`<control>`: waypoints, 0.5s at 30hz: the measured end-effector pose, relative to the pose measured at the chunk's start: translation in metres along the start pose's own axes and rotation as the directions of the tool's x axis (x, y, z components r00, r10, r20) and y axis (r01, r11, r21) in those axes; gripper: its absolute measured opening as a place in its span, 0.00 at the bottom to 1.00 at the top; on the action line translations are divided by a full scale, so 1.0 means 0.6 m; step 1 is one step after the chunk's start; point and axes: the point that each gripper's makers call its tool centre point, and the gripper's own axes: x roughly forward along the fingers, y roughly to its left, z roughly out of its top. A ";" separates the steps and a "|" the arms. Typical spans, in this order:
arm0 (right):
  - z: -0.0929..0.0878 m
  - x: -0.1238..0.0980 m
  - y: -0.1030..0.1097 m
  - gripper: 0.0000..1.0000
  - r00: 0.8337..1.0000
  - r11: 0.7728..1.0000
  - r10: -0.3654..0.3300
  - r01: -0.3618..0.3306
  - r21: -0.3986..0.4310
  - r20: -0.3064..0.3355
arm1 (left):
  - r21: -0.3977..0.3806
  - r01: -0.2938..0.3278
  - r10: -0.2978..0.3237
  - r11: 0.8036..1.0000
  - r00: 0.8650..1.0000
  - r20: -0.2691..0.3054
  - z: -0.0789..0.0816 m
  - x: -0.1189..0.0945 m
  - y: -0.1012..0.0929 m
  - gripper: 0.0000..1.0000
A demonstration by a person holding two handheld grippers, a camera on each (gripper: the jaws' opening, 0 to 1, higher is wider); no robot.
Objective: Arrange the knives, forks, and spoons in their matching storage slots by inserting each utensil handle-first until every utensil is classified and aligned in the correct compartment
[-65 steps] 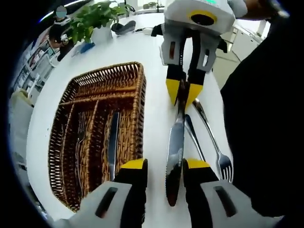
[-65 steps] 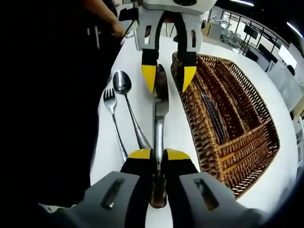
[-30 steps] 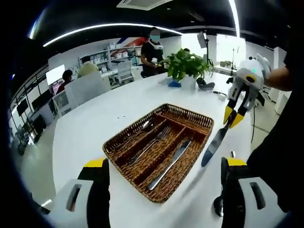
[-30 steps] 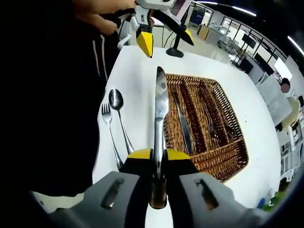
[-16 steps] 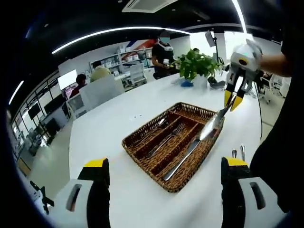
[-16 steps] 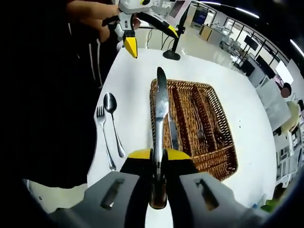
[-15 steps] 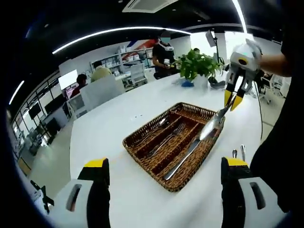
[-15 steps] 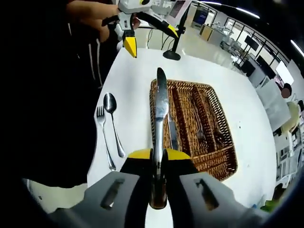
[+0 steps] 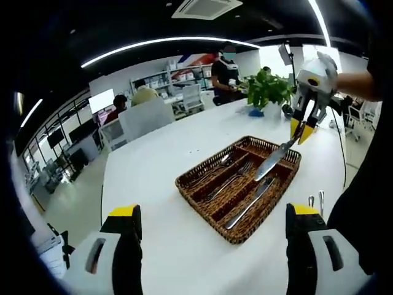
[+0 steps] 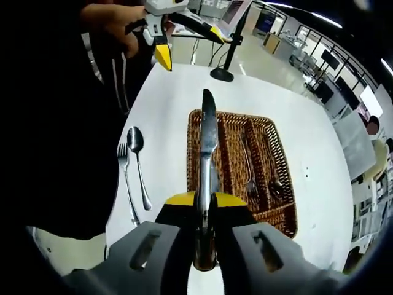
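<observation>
Bare table (image 9: 153,178) lies open left of the basket (image 9: 202,193). A spoon (image 10: 136,161) and fork (image 10: 125,178) lie near its other side.

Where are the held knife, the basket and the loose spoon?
knife (image 10: 208,132), right gripper view, on its blade.
basket (image 9: 199,203), left gripper view, on its near wall.
spoon (image 10: 135,139), right gripper view, on its bowl.

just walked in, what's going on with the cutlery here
A person is sorting cutlery into a wicker tray on a white table. The right gripper is shut on a knife, holding it over the tray, where another knife, a fork and a spoon lie in separate slots. The left gripper is open and holds nothing. A loose fork and loose spoon wait on the table.
</observation>
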 end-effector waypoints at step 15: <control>0.017 0.015 -0.036 0.06 1.000 1.000 0.019 -0.020 0.011 0.016 | 0.011 -0.002 0.001 1.000 1.000 0.010 -0.002 -0.011 0.000 1.00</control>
